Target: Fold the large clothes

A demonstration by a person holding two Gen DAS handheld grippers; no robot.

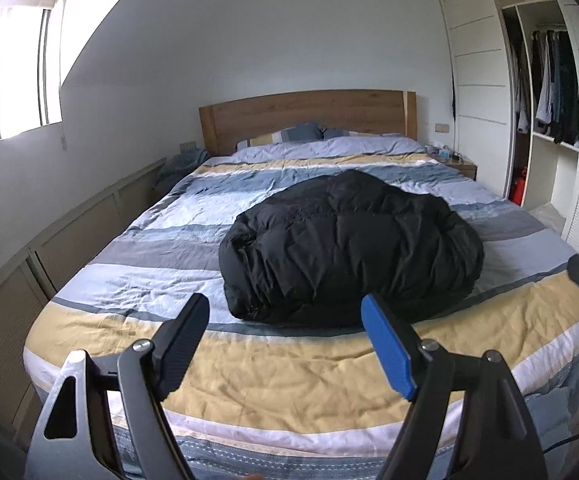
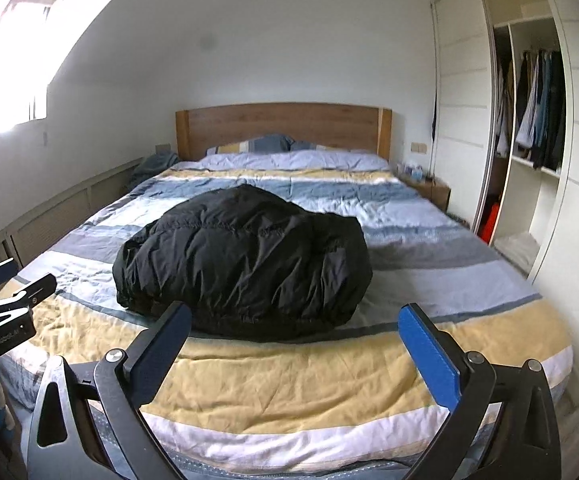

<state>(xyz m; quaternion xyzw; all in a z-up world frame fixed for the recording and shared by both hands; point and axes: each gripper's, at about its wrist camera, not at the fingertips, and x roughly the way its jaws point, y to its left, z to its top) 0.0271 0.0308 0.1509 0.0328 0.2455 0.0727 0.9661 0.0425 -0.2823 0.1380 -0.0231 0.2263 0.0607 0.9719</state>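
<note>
On striped bed [image 1: 289, 364]: bundled black puffer jacket [image 1: 349, 248]

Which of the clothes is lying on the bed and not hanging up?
The puffy black jacket. It lies bundled on the striped bed cover, while all the other clothes hang in the open wardrobe on the right.

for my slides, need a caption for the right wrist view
Open right gripper facing a bundled black puffer jacket on a striped duvet.

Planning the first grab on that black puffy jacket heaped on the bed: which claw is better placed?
Left, slightly. The black jacket sits nearly straight ahead of the open left claw; it lies left of centre before the open right claw.
</note>
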